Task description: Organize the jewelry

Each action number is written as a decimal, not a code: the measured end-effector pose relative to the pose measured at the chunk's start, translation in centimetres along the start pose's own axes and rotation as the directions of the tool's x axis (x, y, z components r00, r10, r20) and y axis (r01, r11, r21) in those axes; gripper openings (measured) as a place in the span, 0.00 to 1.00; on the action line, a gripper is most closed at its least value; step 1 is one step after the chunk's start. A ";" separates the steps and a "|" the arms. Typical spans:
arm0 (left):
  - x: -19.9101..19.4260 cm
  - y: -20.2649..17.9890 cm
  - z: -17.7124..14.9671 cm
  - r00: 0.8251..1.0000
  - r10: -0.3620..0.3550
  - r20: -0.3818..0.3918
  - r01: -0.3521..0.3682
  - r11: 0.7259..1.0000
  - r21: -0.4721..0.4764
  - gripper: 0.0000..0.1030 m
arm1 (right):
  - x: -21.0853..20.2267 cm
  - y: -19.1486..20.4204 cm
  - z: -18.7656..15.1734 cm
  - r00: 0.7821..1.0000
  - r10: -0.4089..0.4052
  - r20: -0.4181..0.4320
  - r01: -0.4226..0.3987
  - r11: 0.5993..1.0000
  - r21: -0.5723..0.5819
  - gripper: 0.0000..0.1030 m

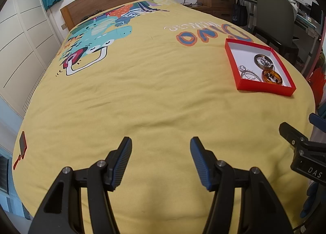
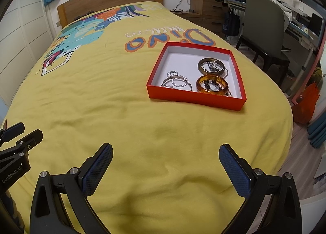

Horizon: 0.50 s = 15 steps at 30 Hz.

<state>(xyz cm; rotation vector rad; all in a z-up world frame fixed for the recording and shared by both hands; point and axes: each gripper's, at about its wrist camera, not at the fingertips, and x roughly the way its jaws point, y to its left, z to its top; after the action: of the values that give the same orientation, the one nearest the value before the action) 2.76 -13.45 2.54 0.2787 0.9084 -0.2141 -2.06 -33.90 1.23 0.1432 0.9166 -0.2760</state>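
Red box sits on the yellow bedspread, toward its right side; inside: amber bangle, dark bangle, silver rings. Left gripper: jaws released, parted wide, nothing between; tilted down over bare cover. Right gripper: jaws released wider, empty; same tilt, near the box, apart from it.

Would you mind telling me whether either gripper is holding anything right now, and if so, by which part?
Nothing is held. The left gripper and right gripper both stand open over the yellow bedspread.
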 end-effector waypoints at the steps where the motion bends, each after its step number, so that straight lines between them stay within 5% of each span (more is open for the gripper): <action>1: 0.0 0.0 0.0 1.000 0.000 0.000 0.000 1.000 0.000 0.56 | -0.1 0.0 0.0 1.000 0.000 0.001 0.000 1.000 0.000 0.99; 15: -0.8 0.1 0.1 1.000 -0.004 0.010 0.004 1.000 -0.015 0.56 | -0.6 -0.2 0.0 1.000 -0.006 0.013 0.006 1.000 0.000 0.99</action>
<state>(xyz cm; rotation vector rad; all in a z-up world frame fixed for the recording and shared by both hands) 2.43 -13.30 3.24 0.2617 0.9007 -0.2115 -2.48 -34.02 1.73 0.1384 0.9045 -0.2816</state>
